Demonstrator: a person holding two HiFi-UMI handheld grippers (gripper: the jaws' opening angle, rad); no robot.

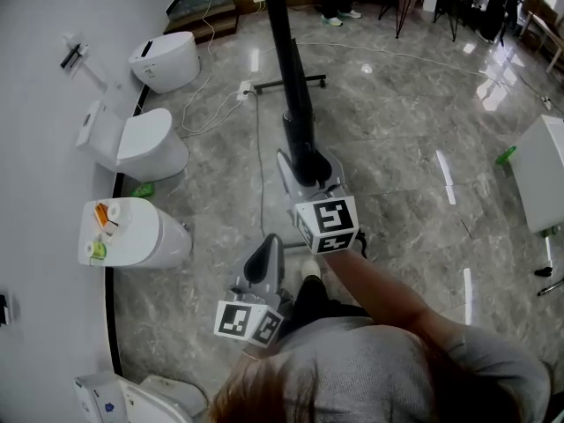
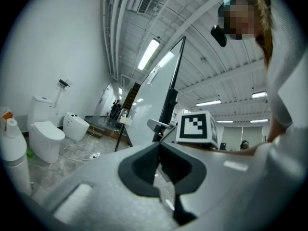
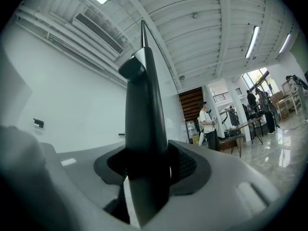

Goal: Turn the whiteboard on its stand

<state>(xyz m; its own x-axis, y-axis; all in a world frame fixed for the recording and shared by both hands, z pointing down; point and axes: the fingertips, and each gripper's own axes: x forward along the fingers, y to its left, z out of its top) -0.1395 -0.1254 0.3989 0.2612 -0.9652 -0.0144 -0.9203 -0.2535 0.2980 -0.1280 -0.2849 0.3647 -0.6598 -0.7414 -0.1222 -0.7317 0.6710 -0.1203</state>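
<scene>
Clamping the dark edge of the upright whiteboard at centre in the right gripper, left gripper nearer with jaws pressed together on nothing, toilets lining the left wall, a cable trailing by the far foot of the stand.

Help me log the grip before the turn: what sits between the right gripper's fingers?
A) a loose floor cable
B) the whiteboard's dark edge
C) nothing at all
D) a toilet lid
B: in the right gripper view the whiteboard's dark edge fills the gap between the fingers of the right gripper.
</scene>
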